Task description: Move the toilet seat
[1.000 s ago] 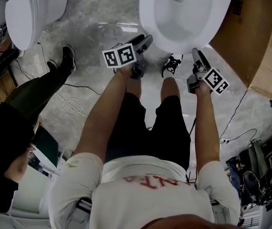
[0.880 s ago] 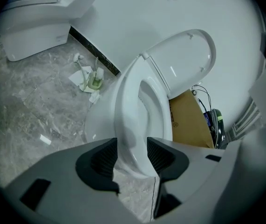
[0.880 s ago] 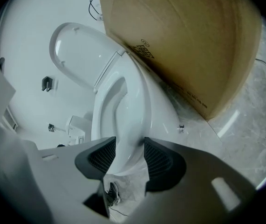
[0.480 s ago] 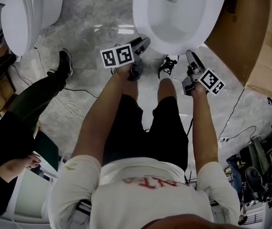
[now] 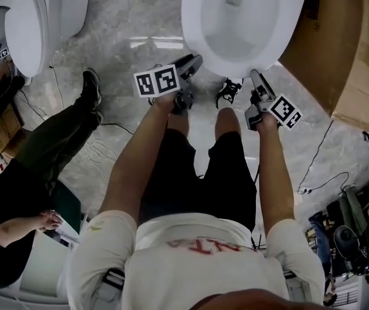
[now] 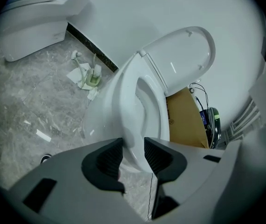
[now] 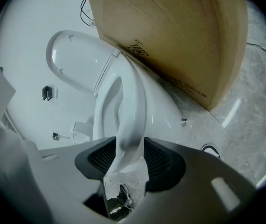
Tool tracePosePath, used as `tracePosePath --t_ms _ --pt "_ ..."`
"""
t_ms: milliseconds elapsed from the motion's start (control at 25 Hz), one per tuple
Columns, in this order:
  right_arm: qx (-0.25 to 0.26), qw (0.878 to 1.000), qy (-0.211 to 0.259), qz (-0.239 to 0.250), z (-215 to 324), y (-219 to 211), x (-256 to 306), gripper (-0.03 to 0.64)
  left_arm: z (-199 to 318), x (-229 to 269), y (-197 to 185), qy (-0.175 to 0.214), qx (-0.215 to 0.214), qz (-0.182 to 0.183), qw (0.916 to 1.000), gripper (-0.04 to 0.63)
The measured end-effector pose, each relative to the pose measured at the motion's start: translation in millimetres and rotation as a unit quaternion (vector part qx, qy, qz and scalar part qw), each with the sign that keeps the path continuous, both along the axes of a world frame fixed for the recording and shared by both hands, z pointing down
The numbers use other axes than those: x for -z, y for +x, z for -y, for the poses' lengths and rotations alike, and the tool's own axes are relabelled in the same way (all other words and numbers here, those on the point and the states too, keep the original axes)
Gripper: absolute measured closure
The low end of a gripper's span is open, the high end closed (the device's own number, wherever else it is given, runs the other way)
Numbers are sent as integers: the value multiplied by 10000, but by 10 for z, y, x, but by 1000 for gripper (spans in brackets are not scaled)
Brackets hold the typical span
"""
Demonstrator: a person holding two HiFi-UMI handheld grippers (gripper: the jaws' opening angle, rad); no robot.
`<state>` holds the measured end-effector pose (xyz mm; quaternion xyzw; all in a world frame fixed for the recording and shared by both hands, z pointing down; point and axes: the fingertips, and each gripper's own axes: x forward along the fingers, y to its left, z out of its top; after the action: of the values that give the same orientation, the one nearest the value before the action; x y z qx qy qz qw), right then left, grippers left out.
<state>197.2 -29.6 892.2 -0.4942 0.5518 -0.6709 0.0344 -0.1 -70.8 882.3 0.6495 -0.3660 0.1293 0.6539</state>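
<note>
**Plastic seat held by its front lip only: slip and twist risks**

left tongs (image 6: 133,148): jaws have just been closing and are now narrow on the seat's (image 6: 127,101) front edge. The pads look to touch both faces.
right tongs (image 7: 130,154): clamped on the same edge, a little further round.
The seat lies down on the bowl (image 6: 100,120), with the lid (image 6: 188,55) up behind it.

Risks, my read:
- Both bites are shallow and the surface is glossy. A hard pull up could slide a pad off, and the seat would bang back onto the bowl.
- The left jaws may not be fully set. If so, the right side takes the load and the seat twists at its hinges.
- Uneven lift between the two hands would twist it the same way.
- Swung up too fast, the seat smacks the lid.
- The box (image 7: 179,36) stands just beside the bowl on the right, so that arm has little room.
- A shoe (image 5: 229,90) sits just in front of the bowl, close under any drop.
</note>
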Motion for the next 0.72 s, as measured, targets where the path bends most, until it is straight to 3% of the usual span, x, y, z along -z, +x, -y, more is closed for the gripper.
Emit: tracePosePath --t_ms 280,480,720 --pt "-230 9995 85 199 12 -61 156 466 -6 170 -4 132 -46 -20 9999 457" --pt "-577 9974 124 424 21 -12 323 482 -10 288 -6 8 433 -456 9980 457" --pt "-537 9972 257 457 63 22 584 486 -27 478 71 62 369 -600 9975 457"
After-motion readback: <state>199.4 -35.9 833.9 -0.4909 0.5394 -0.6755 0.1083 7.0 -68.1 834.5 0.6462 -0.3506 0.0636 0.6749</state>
